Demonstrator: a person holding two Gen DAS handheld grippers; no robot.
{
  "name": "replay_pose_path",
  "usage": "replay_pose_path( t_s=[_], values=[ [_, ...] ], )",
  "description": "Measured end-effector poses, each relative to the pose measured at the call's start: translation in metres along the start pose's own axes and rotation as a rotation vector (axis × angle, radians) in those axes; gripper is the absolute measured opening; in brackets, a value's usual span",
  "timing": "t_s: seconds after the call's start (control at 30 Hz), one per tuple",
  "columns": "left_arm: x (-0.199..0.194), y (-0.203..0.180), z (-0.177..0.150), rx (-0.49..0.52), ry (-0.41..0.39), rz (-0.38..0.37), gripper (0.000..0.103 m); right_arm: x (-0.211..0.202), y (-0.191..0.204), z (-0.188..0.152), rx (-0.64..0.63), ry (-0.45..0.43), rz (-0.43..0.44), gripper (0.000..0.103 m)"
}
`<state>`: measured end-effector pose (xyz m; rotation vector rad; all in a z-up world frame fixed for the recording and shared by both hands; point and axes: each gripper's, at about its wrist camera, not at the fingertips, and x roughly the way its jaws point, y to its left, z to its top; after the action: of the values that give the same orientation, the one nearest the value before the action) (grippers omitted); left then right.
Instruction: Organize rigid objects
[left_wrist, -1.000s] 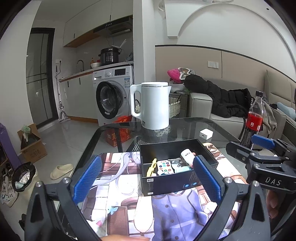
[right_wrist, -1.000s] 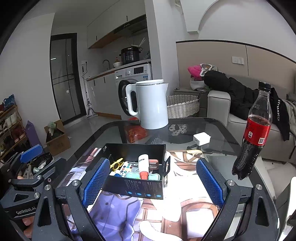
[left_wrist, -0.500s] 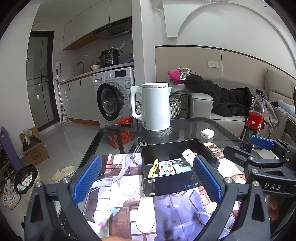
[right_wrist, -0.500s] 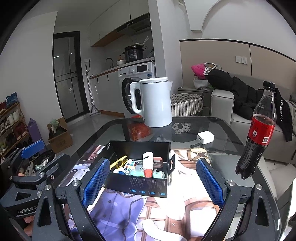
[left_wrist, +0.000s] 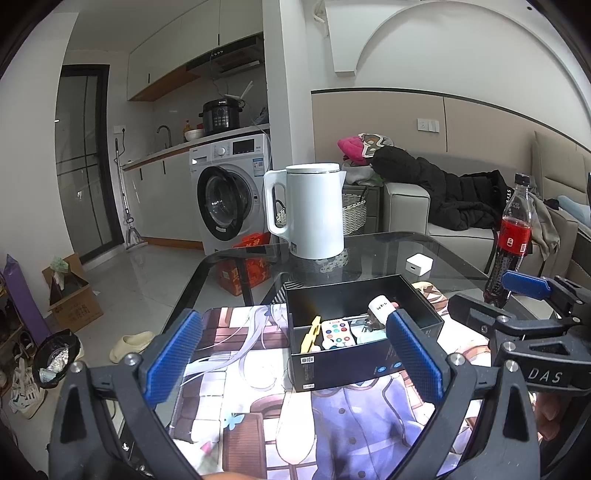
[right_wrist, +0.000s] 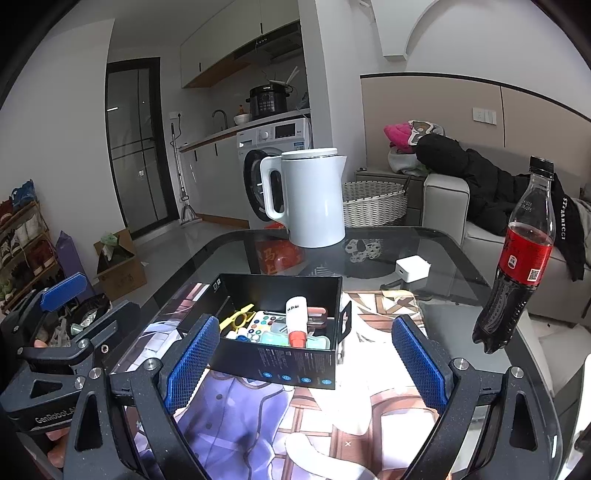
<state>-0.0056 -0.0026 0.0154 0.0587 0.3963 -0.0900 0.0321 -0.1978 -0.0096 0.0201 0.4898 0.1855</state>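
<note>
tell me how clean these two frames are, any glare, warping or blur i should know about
Left wrist view: heavy fisheye bending with dark corners; the glass table mirrors the white kettle; contents of the black box stay sharp. Right wrist view: same warp; a bright washed-out patch sits on the printed mat; the cola bottle bows near the edge; no motion blur.

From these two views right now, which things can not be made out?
- Black box contents: in the left wrist view the left tool's right finger covers part of them.
- Print on the white tube: too small in both views.
- Cola bottle base: hidden in the left view behind the right tool.
</note>
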Motion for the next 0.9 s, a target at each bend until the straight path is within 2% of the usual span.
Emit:
replay_pose_path(
  t_s=[0.9],
  values=[
    [0.0031,-0.0026,0.0005,-0.007,0.011,0.020,0.101,0.0013,-0.0023,-0.0019,0.001,0.002,-0.006,0.096]
  ],
)
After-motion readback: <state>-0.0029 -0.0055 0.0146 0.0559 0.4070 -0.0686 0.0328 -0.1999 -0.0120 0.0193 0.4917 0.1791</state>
